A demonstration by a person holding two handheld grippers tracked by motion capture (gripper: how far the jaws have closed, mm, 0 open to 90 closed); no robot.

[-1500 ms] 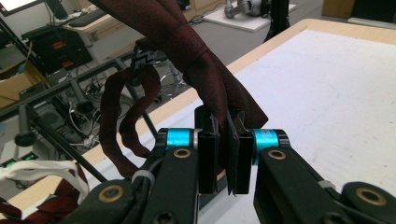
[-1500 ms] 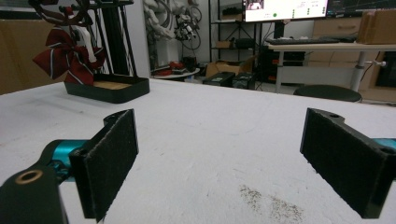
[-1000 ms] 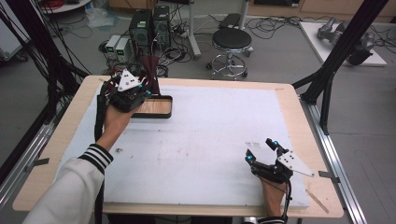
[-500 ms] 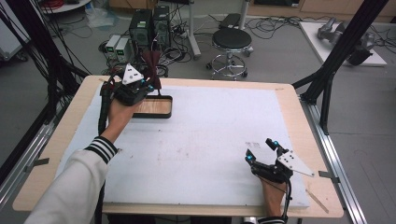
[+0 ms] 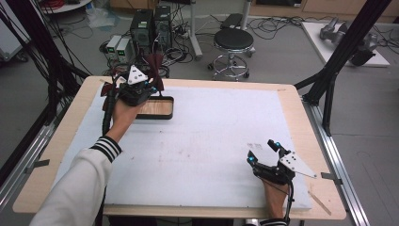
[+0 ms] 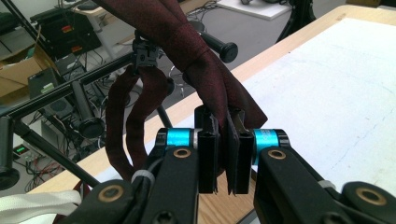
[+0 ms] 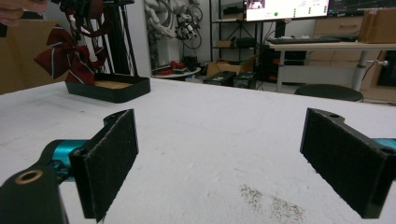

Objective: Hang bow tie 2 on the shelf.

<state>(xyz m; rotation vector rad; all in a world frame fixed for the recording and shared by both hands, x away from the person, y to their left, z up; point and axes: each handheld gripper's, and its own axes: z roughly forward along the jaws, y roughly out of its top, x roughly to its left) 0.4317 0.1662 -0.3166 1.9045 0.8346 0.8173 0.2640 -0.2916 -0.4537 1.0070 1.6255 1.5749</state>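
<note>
I read no legible writing. My left gripper [image 6: 223, 161] clamps a dark maroon striped fabric bow tie [image 6: 187, 56] above the black wood-lined tray [image 5: 157, 109], far left. Right gripper [image 5: 264, 151] jaws gape, near right.

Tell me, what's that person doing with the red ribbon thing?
A person holds a gripper in each hand at a table. The left gripper is pinched shut on a dark red bow tie, holding it up over a small black tray with a wooden bottom. The right gripper rests open on the white table cover, holding nothing.
</note>
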